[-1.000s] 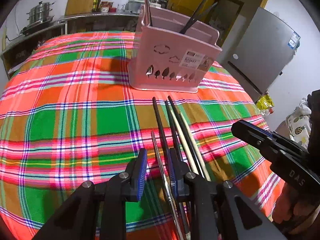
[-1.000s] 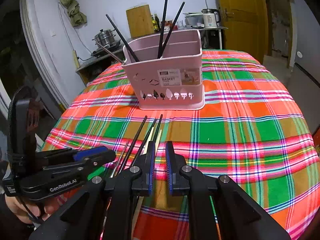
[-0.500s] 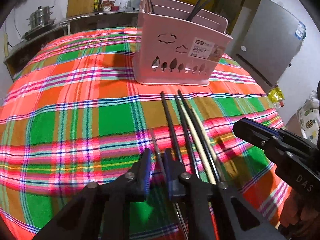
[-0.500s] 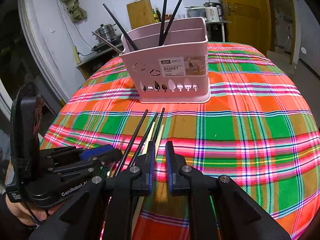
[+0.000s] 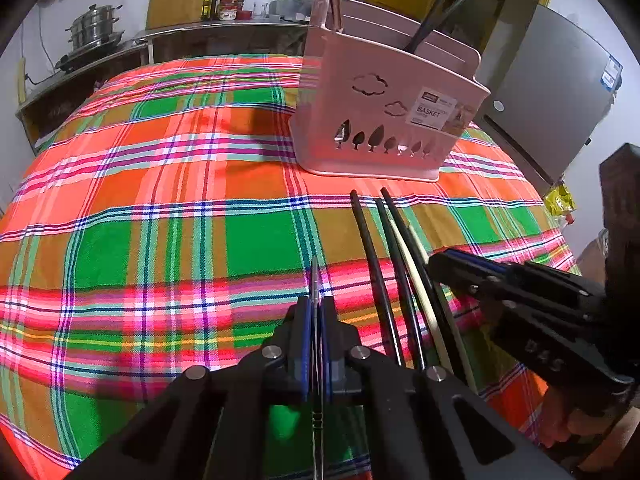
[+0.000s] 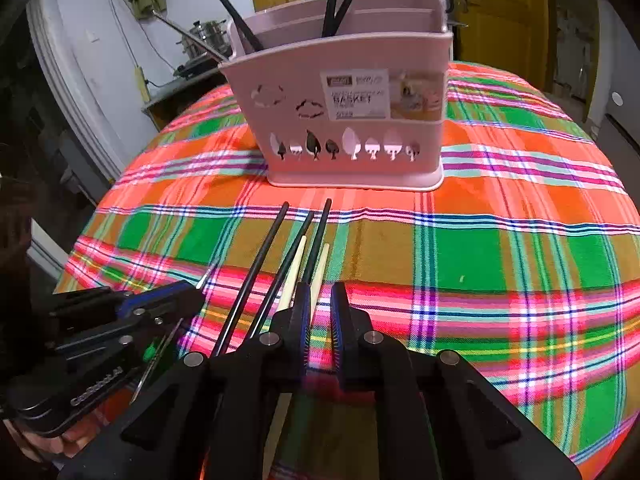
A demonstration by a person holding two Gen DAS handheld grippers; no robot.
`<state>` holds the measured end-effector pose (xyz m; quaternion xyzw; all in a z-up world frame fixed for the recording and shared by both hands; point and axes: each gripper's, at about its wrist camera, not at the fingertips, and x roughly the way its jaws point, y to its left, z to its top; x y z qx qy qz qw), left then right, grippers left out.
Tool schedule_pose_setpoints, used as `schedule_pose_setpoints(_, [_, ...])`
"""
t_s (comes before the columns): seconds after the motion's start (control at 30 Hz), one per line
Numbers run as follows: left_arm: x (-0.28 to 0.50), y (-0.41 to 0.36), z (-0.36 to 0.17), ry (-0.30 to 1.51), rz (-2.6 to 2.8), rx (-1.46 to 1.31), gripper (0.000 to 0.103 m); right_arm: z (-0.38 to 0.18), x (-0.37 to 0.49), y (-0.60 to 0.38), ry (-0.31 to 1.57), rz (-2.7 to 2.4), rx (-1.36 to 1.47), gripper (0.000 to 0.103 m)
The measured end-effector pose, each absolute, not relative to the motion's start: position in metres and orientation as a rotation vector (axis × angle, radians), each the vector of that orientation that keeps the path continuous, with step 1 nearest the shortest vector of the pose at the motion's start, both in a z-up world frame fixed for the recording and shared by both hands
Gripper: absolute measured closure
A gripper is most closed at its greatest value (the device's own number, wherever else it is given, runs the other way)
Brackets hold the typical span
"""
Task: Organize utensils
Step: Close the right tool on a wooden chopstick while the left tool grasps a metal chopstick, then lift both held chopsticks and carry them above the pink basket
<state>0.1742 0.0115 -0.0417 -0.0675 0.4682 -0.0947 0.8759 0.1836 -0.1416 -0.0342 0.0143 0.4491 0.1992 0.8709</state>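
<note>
A pink utensil basket (image 5: 380, 120) (image 6: 348, 112) stands on the plaid tablecloth and holds several black chopsticks. My left gripper (image 5: 315, 308) is shut on a thin metal chopstick (image 5: 315, 280) whose tip pokes out ahead of the pads. Black chopsticks (image 5: 372, 260) (image 6: 264, 268) and pale chopsticks (image 5: 416, 276) (image 6: 294, 272) lie side by side just right of it. My right gripper (image 6: 320, 300) is open with a narrow gap, over the near end of a pale chopstick, holding nothing. It also shows in the left wrist view (image 5: 520, 300).
The tablecloth (image 6: 500, 260) covers a round table that drops off at its edges. A counter with pots (image 5: 92, 32) stands behind, a grey fridge (image 5: 560, 100) at the right, a yellow door (image 6: 500, 20) beyond.
My left gripper has closed on the metal chopstick and shifted left. Both grippers have moved closer to the basket.
</note>
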Motion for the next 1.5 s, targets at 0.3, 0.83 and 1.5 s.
schedule_pose_setpoints(0.3, [0.174,0.012,-0.042,0.973,-0.204,-0.144,0.098,-0.038,0.184,-0.131,0.951,0.396,-0.031,0.093])
schedule_pose_setpoints(0.83, [0.190,0.004,-0.040,1.016,-0.223,-0.088,0.099,-0.037,0.197,-0.128,0.984,0.379,-0.045,0.096])
schedule_pose_setpoints(1.5, [0.190,0.015,0.031,0.894,-0.272,-0.132,0.099,0.022,0.191,-0.151,0.852,0.398,0.017,0.097])
